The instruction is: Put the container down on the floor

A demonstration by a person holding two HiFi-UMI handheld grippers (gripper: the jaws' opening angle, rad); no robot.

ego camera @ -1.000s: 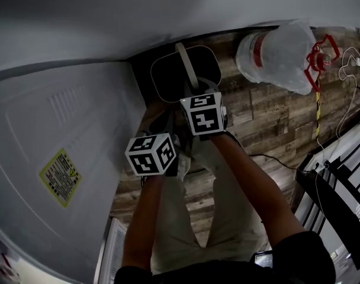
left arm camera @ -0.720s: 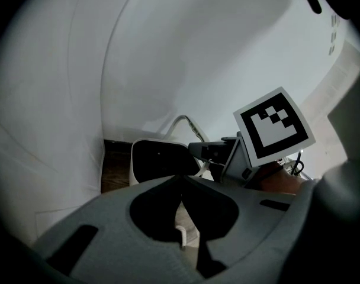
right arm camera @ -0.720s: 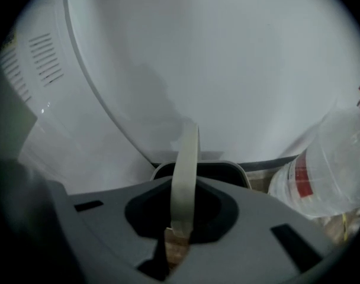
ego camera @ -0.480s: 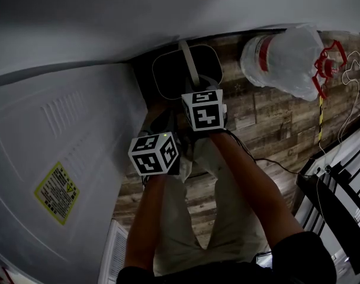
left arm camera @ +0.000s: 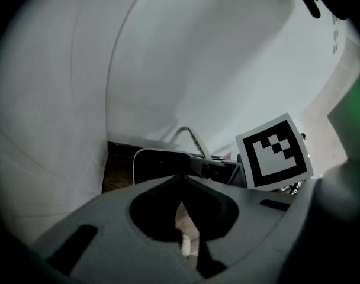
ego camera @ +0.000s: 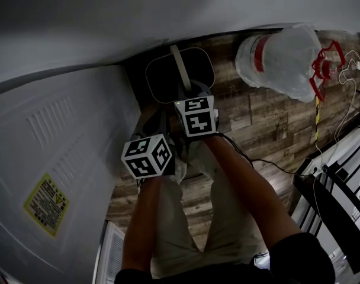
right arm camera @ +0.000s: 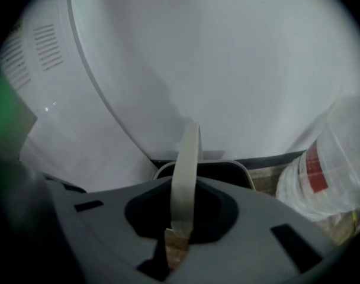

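Observation:
A dark, rounded container [ego camera: 195, 71] with a pale strap handle [ego camera: 178, 64] hangs low over the wooden floor [ego camera: 257, 117], in the corner between the white appliance and the wall. My right gripper [ego camera: 187, 92] is shut on that handle [right arm camera: 186, 176], which runs up from between its jaws, with the container's rim [right arm camera: 239, 169] beyond. My left gripper [ego camera: 161, 123] is beside it on the left, jaws together with nothing between them [left arm camera: 181, 203]. From there the container [left arm camera: 159, 164] lies just ahead. Whether the container touches the floor is hidden.
A large white appliance [ego camera: 61, 135] fills the left side and a pale wall rises behind. A big clear water jug [ego camera: 283, 55] lies on the floor to the right, beside a red frame [ego camera: 325, 64]. Cables and a dark rack [ego camera: 340, 182] are at far right.
Both grippers and the container have sunk a little toward the floor. The right gripper's hold on the handle is unchanged.

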